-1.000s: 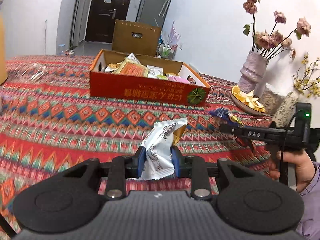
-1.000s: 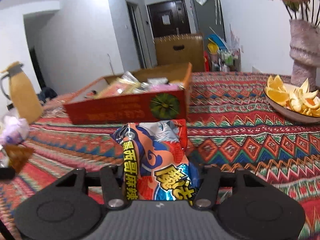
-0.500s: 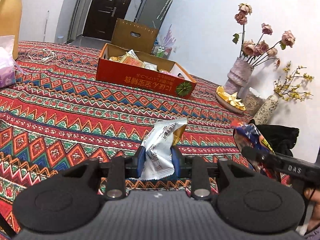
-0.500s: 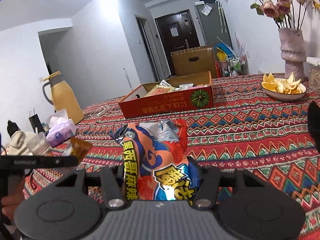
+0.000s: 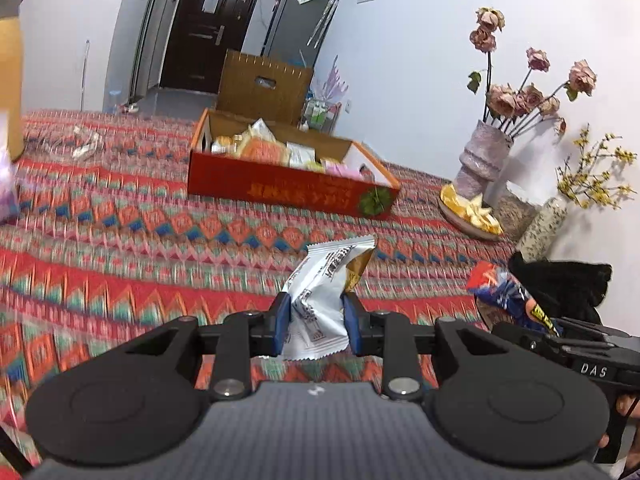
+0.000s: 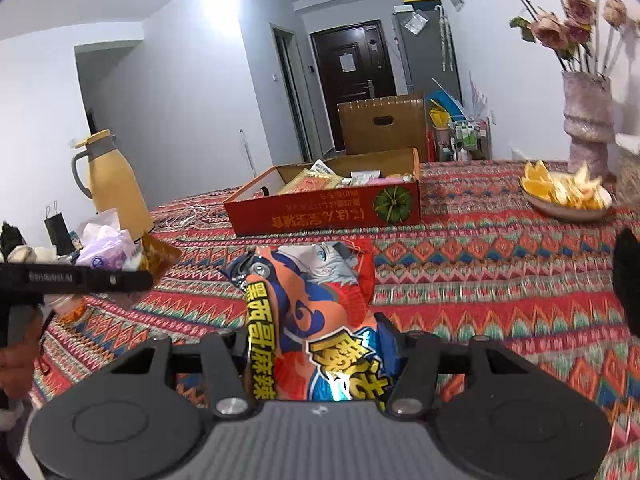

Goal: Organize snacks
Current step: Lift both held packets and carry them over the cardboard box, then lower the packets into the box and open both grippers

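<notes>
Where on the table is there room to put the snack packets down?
The widest bare stretch of tablecloth lies in front of the red box, reaching toward the bowl of orange pieces. The box is crowded with packets. The corner by the yellow jug and tissue pack is cluttered.

Box lettering (image 5: pixel 296 189) blurred, illegible
</notes>
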